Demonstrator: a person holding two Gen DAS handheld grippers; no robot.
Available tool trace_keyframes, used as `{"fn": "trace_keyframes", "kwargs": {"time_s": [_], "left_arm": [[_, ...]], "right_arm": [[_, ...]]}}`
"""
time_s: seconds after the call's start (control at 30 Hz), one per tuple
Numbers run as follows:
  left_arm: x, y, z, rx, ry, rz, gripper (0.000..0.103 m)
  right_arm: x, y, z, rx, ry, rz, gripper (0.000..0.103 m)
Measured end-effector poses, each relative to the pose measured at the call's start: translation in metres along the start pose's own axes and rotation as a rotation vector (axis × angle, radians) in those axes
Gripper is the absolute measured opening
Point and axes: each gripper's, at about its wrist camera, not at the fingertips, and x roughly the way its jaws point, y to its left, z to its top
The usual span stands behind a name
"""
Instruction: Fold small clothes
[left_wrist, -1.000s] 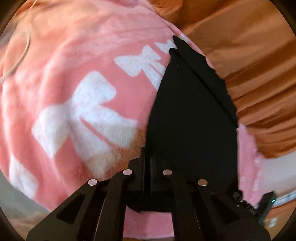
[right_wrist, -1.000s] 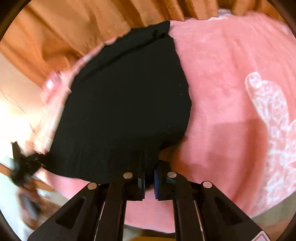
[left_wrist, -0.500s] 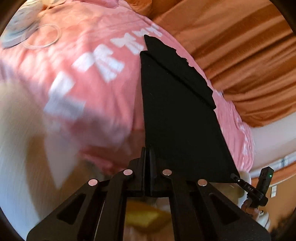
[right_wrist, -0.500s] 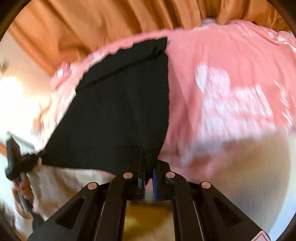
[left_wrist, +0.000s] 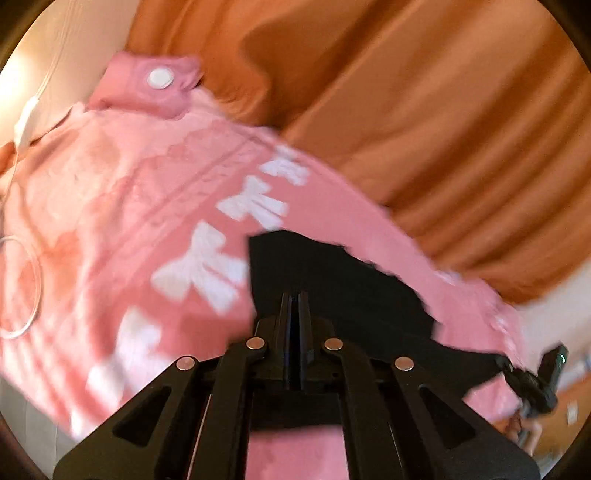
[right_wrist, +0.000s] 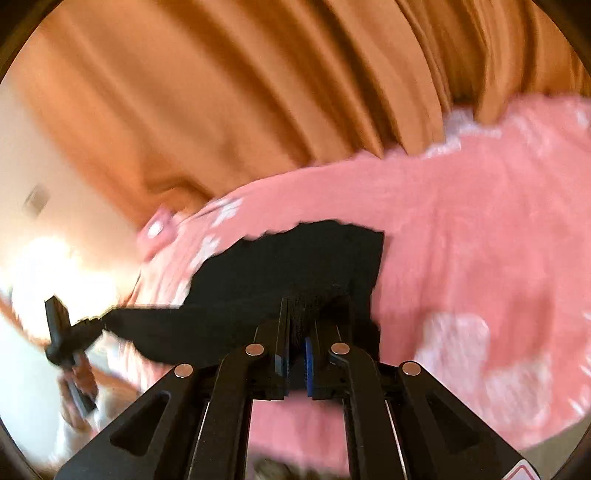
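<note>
Mid-fold, by the look of it. Black cloth (left_wrist: 332, 295) held at its near edge by both grippers and stretched between them, above the pink blanket (left_wrist: 129, 206). Left gripper (left_wrist: 294, 314) with jaws pinched tight on one near corner; right gripper (right_wrist: 297, 321) with jaws narrowly parted, a bunch of the cloth clamped between. Far part draped on the blanket, near the orange curtain (right_wrist: 221, 92). Left to do, probably: carrying the held edge over to the far side, laying it flat, then further folds.

A black cloth (left_wrist: 343, 295) is clamped between the closed fingers of the left gripper (left_wrist: 294, 306), above a pink blanket (left_wrist: 147, 206) printed with white bows.
</note>
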Motion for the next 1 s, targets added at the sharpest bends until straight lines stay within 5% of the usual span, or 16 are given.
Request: {"fn": "trace_keyframes", "kwargs": {"time_s": [0.13,0.4,0.43,0.5,0.53,0.6,0.67,0.73,0.8,0.87,1.0], "left_arm": [[0.084,0.011,0.019,-0.073,0.087,0.089,0.002],[0.117,0.019,0.033,-0.104,0.073,0.11,0.006],[0.115,0.019,0.037,-0.109,0.05,0.109,0.011],[0.115,0.018,0.046,-0.101,0.016,0.097,0.04],[0.114,0.016,0.049,-0.086,-0.003,0.118,0.045],[0.113,0.014,0.051,-0.064,-0.023,0.158,0.048],[0.103,0.009,0.049,-0.037,-0.02,0.122,0.048],[0.087,-0.001,0.043,0.041,-0.005,0.057,0.061],[0.077,-0.011,0.032,0.125,-0.028,0.08,0.088],[0.08,-0.019,0.024,0.205,-0.006,0.105,0.09],[0.089,-0.025,0.002,0.362,0.191,0.065,0.089]], "right_arm": [[0.106,-0.047,0.031,0.176,0.137,-0.053,0.006],[0.147,-0.061,0.043,0.232,0.175,-0.048,0.012],[0.147,-0.06,0.046,0.234,0.167,-0.039,0.013],[0.143,-0.057,0.054,0.228,0.124,0.006,0.016],[0.14,-0.056,0.062,0.229,0.081,0.037,0.021],[0.137,-0.06,0.072,0.232,-0.002,-0.009,0.049],[0.127,-0.056,0.076,0.185,-0.033,-0.163,0.049],[0.122,-0.038,0.073,0.063,0.009,-0.217,0.049],[0.118,-0.022,0.063,-0.039,0.034,-0.192,0.058],[0.119,-0.015,0.052,-0.119,0.055,-0.198,0.064],[0.139,-0.009,0.039,-0.264,0.136,-0.295,0.064]]}}
